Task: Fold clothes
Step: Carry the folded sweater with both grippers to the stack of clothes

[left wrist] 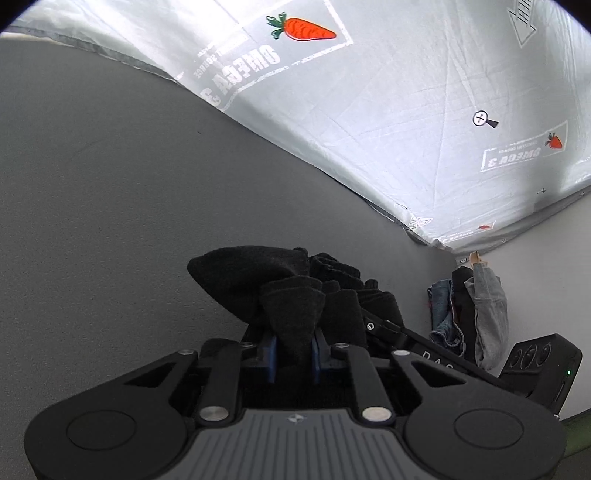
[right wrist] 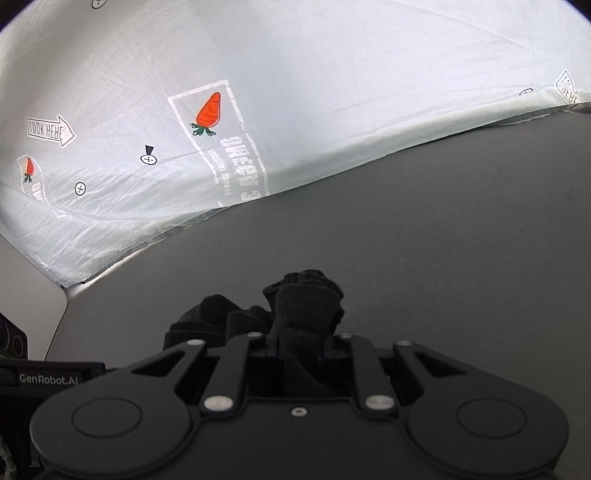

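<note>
1. Pinching a bunched fold of the black garment [left wrist: 291,295], the left gripper [left wrist: 294,350] has its jaws pressed close on the fabric, with the blue pads [left wrist: 272,354] just showing on either side of the cloth.
2. Gripping another wad of the same black garment [right wrist: 303,306], the right gripper [right wrist: 301,350] is likewise clamped nearly together; dark cloth fills the gap between its fingers and bulges out ahead of them.
3. The garment hangs crumpled between the two tools, gathered in lumps above the grey surface [left wrist: 110,184]; whether it touches that surface cannot be told.
4. In the left wrist view the right tool's black arm [left wrist: 424,350] reaches in from the right side, ending against the black cloth.
5. A pale printed sheet [left wrist: 406,92] with carrot pictures [left wrist: 303,28] covers the far part of the grey surface, its hem lying along the grey.
6. A pile of other clothes [left wrist: 469,317], denim and dark pieces, sits well apart to the right by the white wall [left wrist: 546,258]. No container is visible.
</note>
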Available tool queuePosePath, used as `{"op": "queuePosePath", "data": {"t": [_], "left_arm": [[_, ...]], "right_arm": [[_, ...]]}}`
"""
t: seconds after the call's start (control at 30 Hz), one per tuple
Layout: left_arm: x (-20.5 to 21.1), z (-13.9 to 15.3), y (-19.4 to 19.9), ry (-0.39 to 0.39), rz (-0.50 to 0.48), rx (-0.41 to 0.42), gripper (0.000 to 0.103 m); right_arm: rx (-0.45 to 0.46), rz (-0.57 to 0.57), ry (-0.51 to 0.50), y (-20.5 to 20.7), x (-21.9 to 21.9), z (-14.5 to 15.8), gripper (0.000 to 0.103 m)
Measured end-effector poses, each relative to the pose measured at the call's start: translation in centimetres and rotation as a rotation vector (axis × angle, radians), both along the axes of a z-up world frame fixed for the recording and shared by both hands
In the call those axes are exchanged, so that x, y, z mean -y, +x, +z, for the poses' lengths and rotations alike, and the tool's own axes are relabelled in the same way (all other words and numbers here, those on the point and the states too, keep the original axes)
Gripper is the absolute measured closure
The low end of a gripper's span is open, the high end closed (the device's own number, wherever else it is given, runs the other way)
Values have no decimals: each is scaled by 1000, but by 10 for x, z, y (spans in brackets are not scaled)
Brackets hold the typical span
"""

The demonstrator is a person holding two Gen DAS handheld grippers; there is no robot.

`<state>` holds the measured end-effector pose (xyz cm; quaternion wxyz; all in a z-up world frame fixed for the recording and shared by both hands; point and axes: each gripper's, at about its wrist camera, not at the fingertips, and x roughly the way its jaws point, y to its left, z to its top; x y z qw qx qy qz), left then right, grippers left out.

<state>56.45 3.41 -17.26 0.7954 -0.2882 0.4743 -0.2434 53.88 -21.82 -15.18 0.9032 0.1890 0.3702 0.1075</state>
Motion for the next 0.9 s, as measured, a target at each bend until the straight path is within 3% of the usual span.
{"op": "queuePosePath", "data": {"t": [0.13,0.27,0.43,0.67,0.9], "left_arm": [[10,34,-31,-17,1,66,85],[22,65,-64,-57,-4,139,86],[50,87,-85,-69,-78,203,86],[104,106,-117,-92,-174,250,86],[161,120,-155,-171,-217,260,87]], "right_arm": [[72,-33,95,-49,20,31,89],[157,-96,124,-97,44,64,89],[248,-175,119,-147,72,92,89],[301,-278,129,-197,124,113,89],[313,-352,154,-246,192,122,89]]}}
